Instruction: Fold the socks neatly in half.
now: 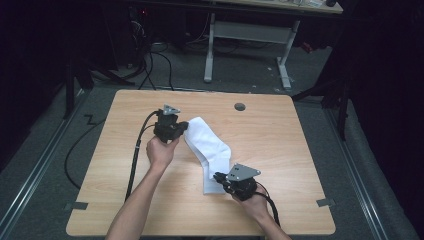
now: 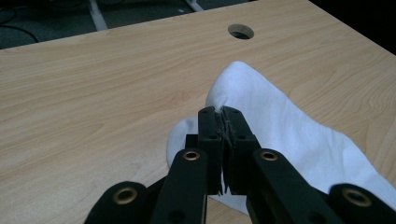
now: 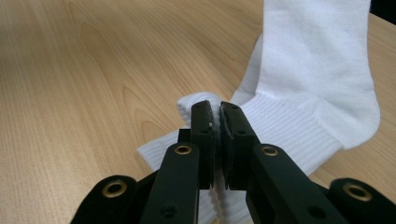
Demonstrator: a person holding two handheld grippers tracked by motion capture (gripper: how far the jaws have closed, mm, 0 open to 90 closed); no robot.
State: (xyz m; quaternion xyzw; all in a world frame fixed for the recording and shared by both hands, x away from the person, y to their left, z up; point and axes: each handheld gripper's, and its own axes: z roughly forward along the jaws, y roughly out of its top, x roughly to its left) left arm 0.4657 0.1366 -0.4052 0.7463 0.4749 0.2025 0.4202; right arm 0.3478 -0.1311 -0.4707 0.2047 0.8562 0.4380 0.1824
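Item: white sock, mid-table. Left gripper pinches its toe, right gripper its cuff. Keep both clamped; you are probably folding, so match edges.

The soft cotton sock is plain white all over, with fine ribbed lines running along the cuff end and a smooth knit on the foot. Both hand-held two-jaw grippers, the left gripper and the right gripper, are matte black with little brass-coloured rivet rings, and each has a grey three-cornered plate on top. The rectangular wooden table is light beige with a wavy wood-grain pattern and one dark round hole.
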